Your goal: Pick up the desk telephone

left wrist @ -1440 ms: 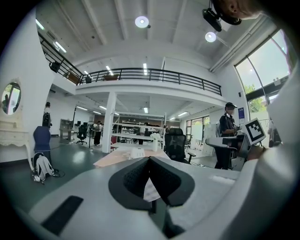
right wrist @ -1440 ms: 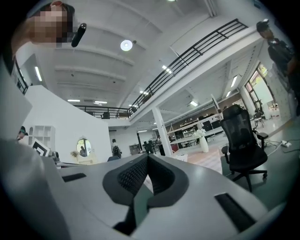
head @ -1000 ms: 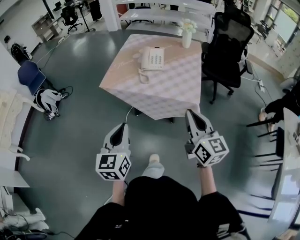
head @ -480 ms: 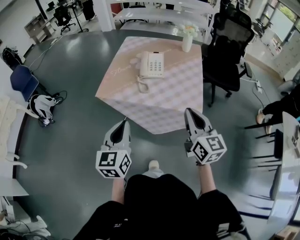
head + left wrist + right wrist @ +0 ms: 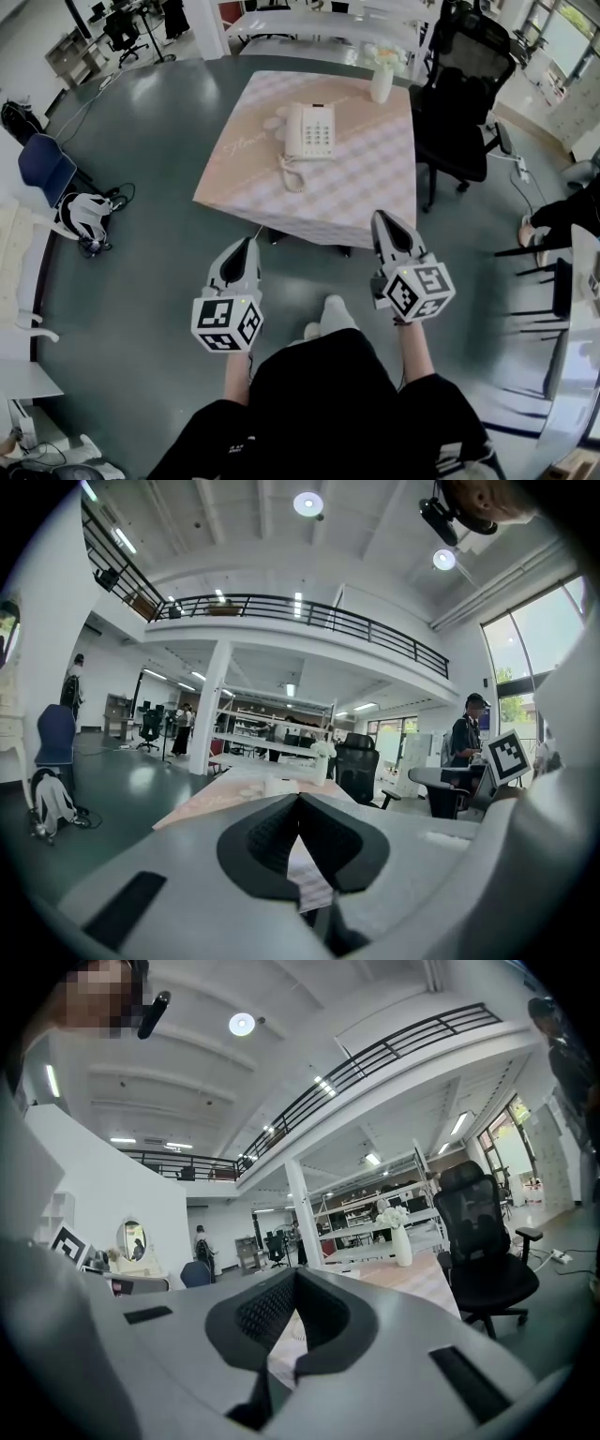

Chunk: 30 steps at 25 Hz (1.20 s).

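Far off to the left of the left gripper, a blue fabric chair (image 5: 42, 161) and a white-and-black backpack (image 5: 84, 208) sit on the glossy grey floor (image 5: 159, 122). The left gripper (image 5: 248, 246), grey with a marker cube, is held low over that floor. Its jaws are pressed together with nothing between them.

Ahead of it and a little to its right stands a table under a pink checked cloth (image 5: 366, 192), its near edge just beyond both gripper tips. The white plastic desk telephone (image 5: 312, 129) rests on that cloth, well ahead of both grippers and roughly midway between them. Its coiled white cord (image 5: 292, 174) trails toward them.

The right gripper (image 5: 382, 219) is likewise closed and empty. Well beyond it, at the table's far corner, stands a white vase of pale flowers (image 5: 382, 82). Further right is a black mesh office chair (image 5: 464, 89).
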{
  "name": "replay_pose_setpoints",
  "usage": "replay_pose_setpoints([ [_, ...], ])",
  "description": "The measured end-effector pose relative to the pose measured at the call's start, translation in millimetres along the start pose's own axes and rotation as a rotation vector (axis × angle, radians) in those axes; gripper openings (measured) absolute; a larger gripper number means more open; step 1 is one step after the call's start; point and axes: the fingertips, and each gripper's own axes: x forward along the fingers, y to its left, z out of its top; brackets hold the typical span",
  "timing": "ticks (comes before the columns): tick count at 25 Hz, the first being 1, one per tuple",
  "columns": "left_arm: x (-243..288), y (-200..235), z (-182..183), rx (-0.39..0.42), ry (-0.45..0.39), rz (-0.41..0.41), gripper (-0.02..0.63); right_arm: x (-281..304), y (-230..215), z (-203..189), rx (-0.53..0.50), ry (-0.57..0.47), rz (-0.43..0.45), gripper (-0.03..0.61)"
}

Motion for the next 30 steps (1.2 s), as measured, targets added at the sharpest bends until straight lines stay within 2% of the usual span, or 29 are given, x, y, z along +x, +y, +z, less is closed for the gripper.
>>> replay_pose_setpoints([
  [8,44,17,0,-0.041,0.014,0.003,-0.002,42,-23,1,0.015,0.005,-0.015,-0.008],
  [16,111,34,6,-0.091,0.04,0.01,-0.002,107,-53,9,0.044,0.026,-0.003,-0.008],
  [18,131,35,7,-0.087,0.052,0.014,-0.002,124,-63,8,0.051,0.038,0.006,-0.008],
  [22,169,36,11,-0.026,0.102,0.021,-0.002,161,-82,6,0.079,0.072,0.038,-0.008],
  [30,227,47,12,-0.074,0.138,0.038,-0.002,213,-117,3,0.118,0.118,0.072,-0.008],
])
